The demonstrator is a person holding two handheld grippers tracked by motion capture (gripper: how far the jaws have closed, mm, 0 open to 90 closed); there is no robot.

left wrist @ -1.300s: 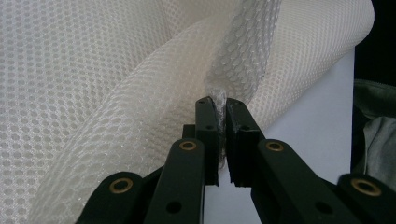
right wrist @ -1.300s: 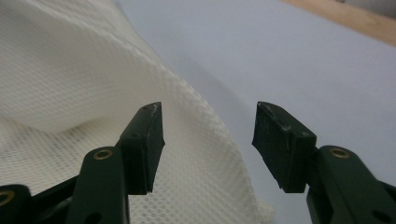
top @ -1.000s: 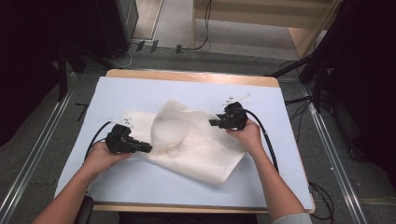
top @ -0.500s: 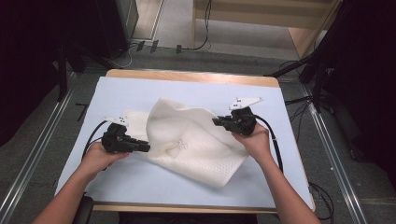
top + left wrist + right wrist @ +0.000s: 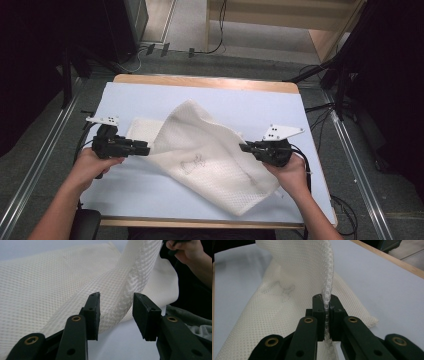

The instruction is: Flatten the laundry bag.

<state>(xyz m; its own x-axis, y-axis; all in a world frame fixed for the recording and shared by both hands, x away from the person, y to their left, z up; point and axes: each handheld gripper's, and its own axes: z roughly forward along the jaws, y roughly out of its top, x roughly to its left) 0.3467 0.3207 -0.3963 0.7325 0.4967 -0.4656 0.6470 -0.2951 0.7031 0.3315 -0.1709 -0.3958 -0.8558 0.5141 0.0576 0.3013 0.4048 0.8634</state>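
Right tool (image 5: 245, 147) clamped on the edge of a white mesh cloth (image 5: 210, 155), edge pinched upright between the two pads (image 5: 319, 312) in the right gripper view. Left tool (image 5: 145, 147) with jaws apart, just opened; cloth edge standing loose in the gap between them in the left gripper view, clear of the right-hand pad (image 5: 145, 315), contact with the left-hand one not discernible. Cloth spread across the middle of the pale blue surface (image 5: 150, 190), one part raised in a fold toward the far side, a faint dark drawing (image 5: 192, 164) on its near half, a lower corner close to the near edge. Left hand (image 5: 92, 165) and right hand (image 5: 287, 172) each around a tool body, forearms entering from the near side. Grey three-cornered plate (image 5: 282, 132) atop the right tool. Wooden rim (image 5: 200, 81) bordering the far edge of the surface.
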